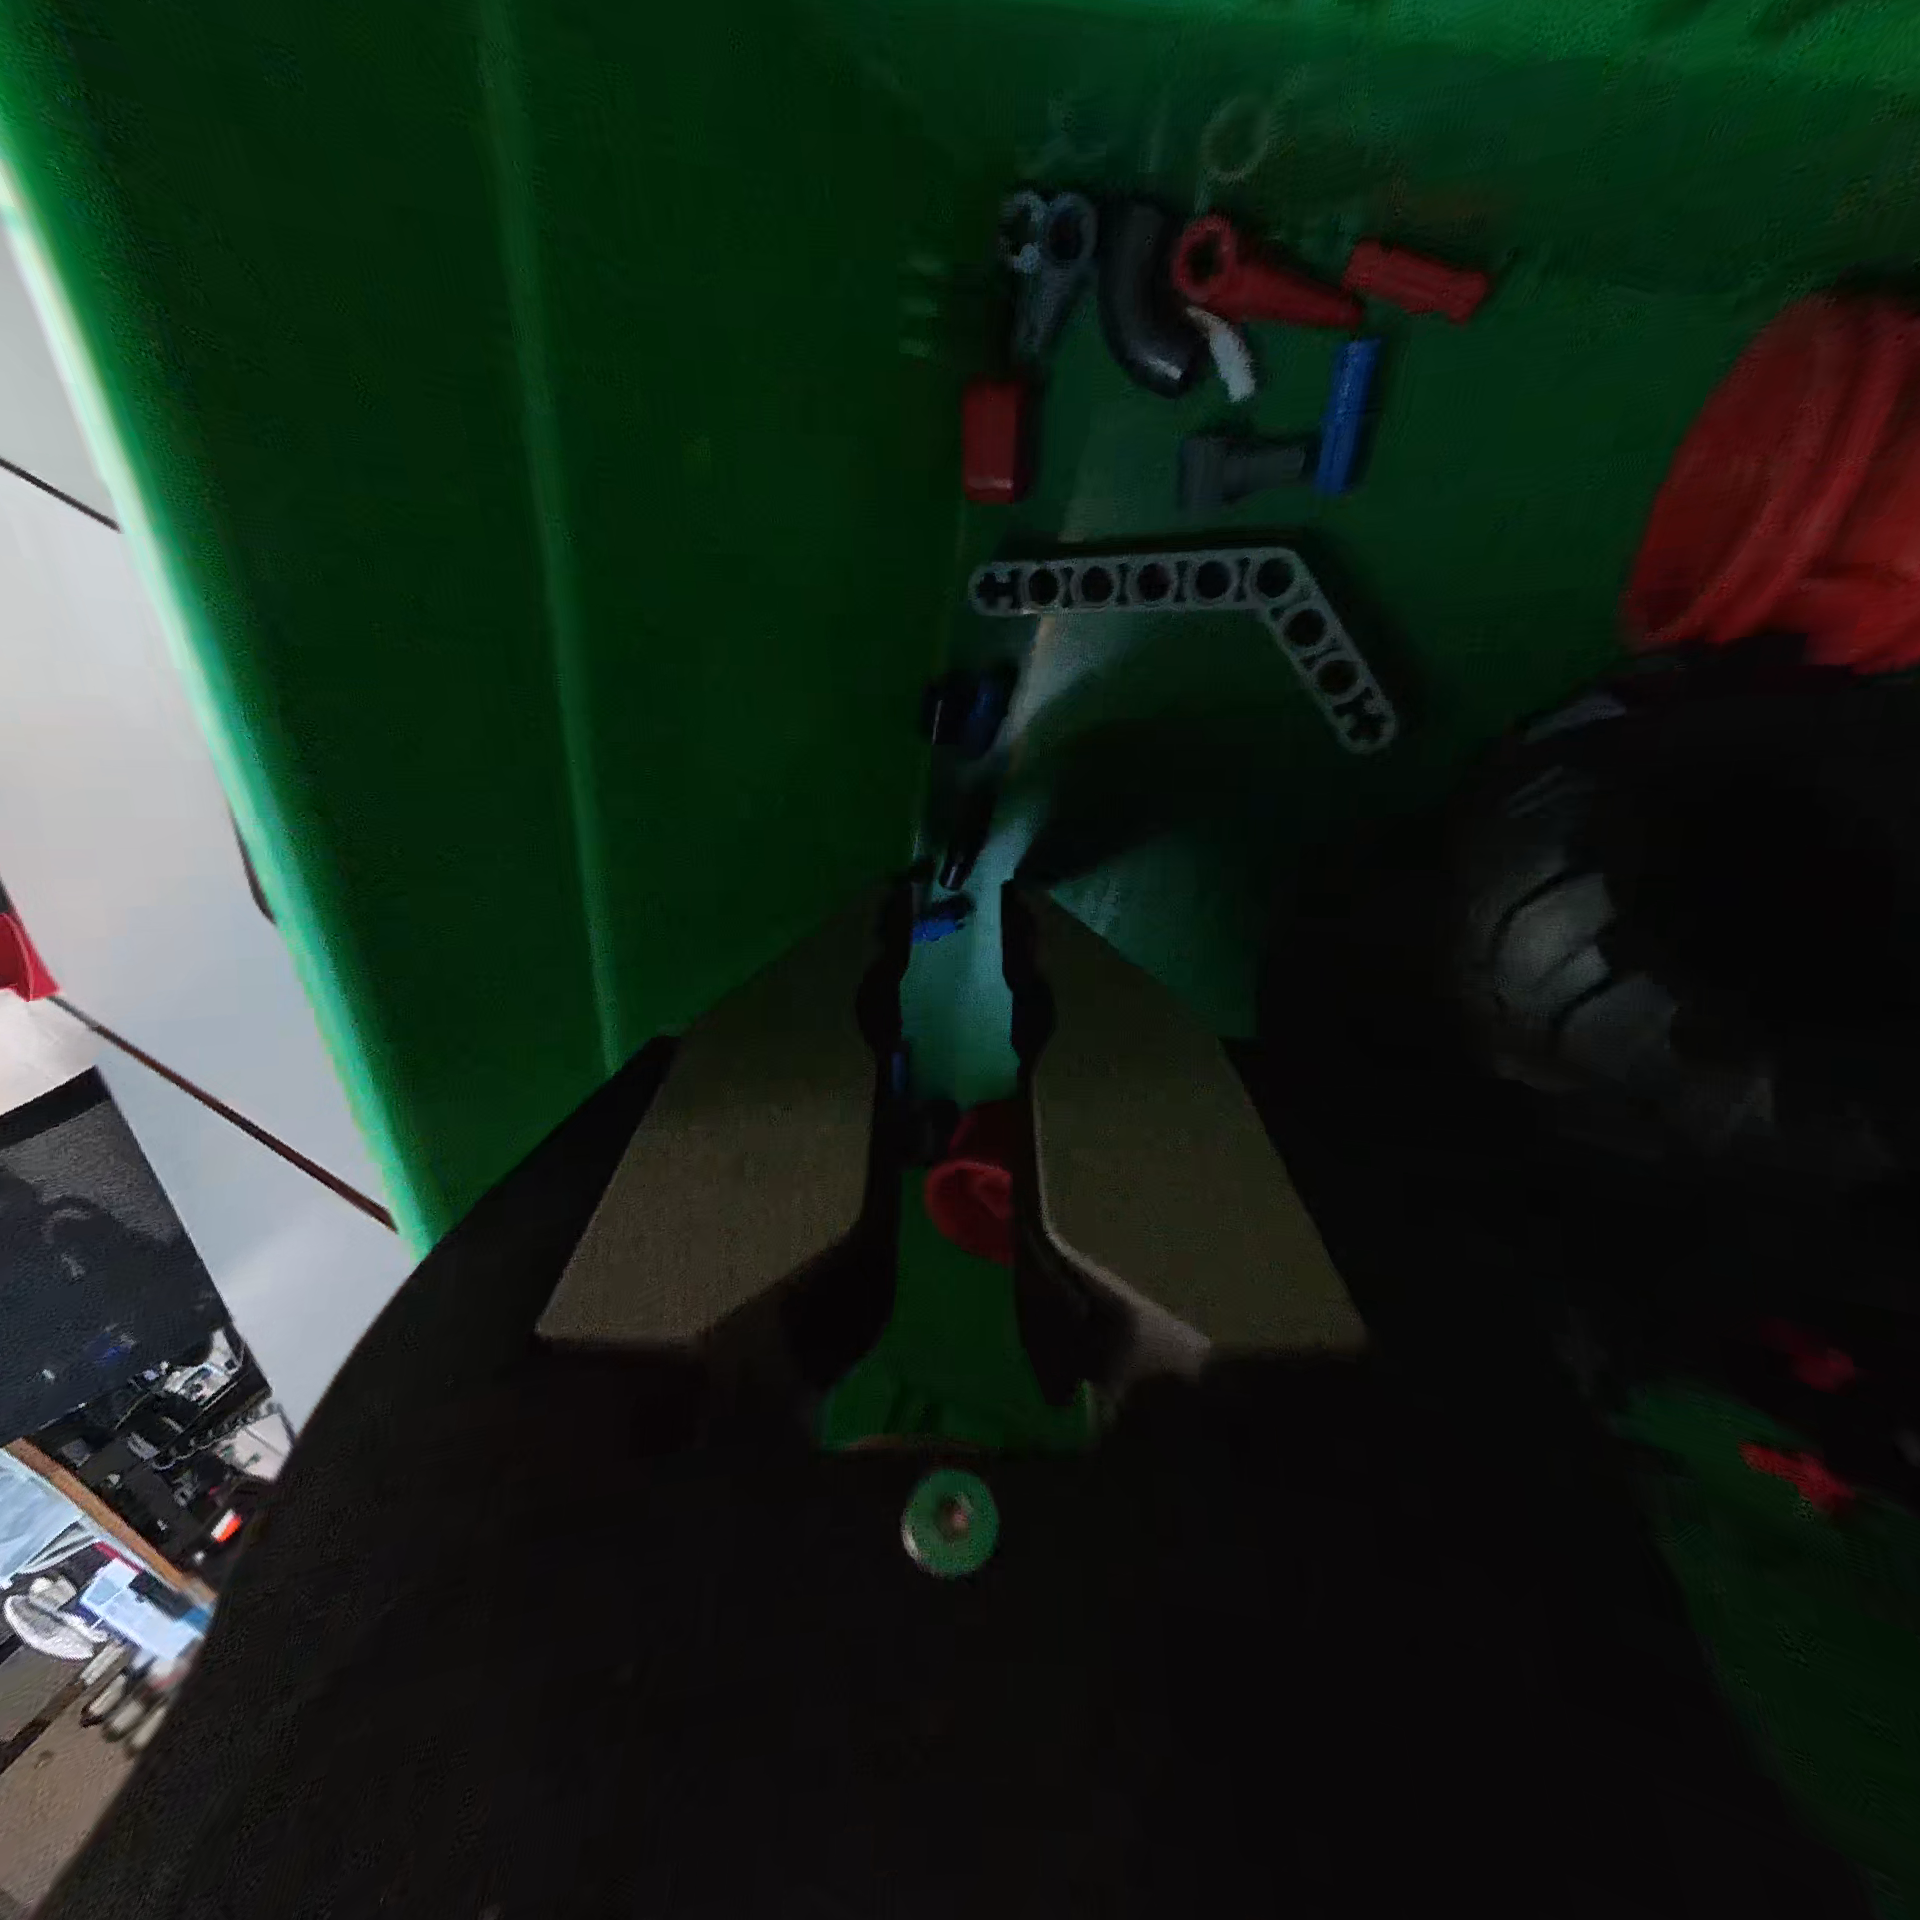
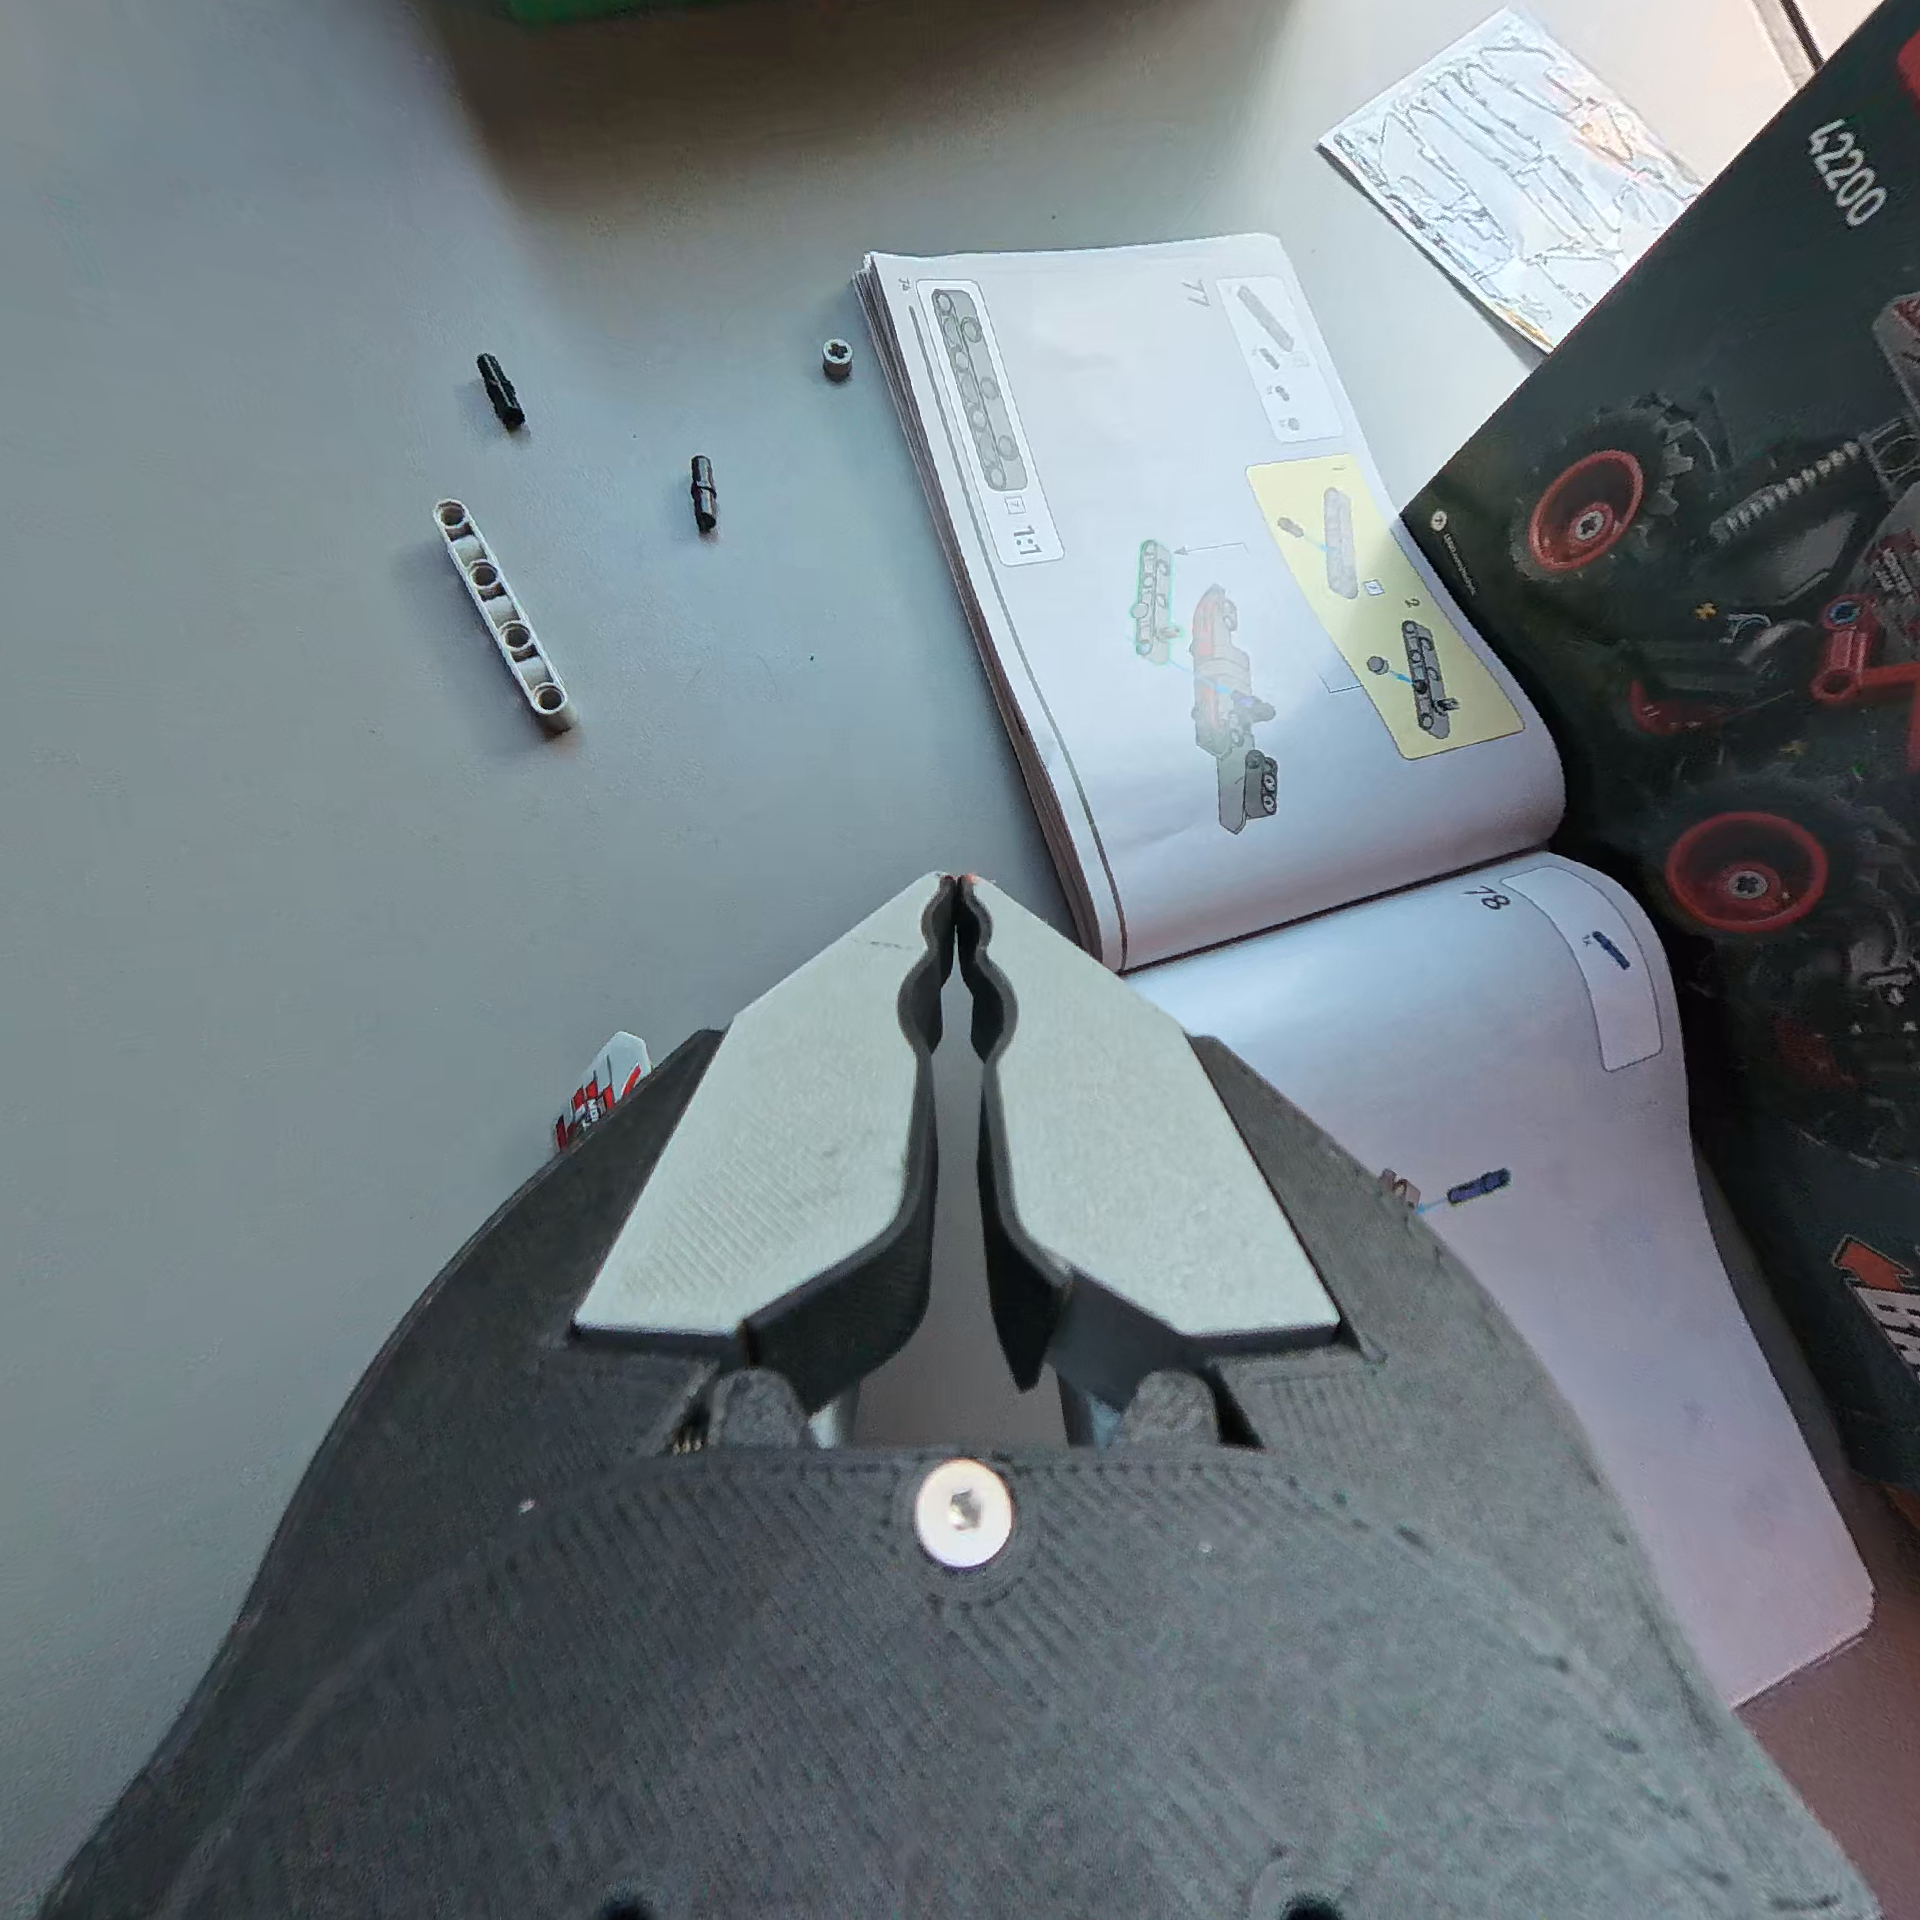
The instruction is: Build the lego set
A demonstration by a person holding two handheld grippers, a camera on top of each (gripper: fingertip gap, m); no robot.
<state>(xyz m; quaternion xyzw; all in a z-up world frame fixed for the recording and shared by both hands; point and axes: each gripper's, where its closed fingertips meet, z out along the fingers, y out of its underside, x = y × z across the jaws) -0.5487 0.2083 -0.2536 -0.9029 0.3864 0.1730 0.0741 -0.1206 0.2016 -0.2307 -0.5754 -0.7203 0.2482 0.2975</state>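
My left gripper (image 1: pixel 956 914) reaches into the green plastic bin (image 1: pixel 675 520), jaws slightly apart, nothing gripped; a small blue pin (image 1: pixel 938 923) lies just at its tips. A grey angled holed beam (image 1: pixel 1195 613) sits above centre, its long arm running across the frame. My right gripper (image 2: pixel 958 883) hovers over the grey table (image 2: pixel 260 831), tips pressed together and empty, while the light grey straight holed beam (image 2: pixel 502 603) lies at left, running diagonally from upper left to lower right.
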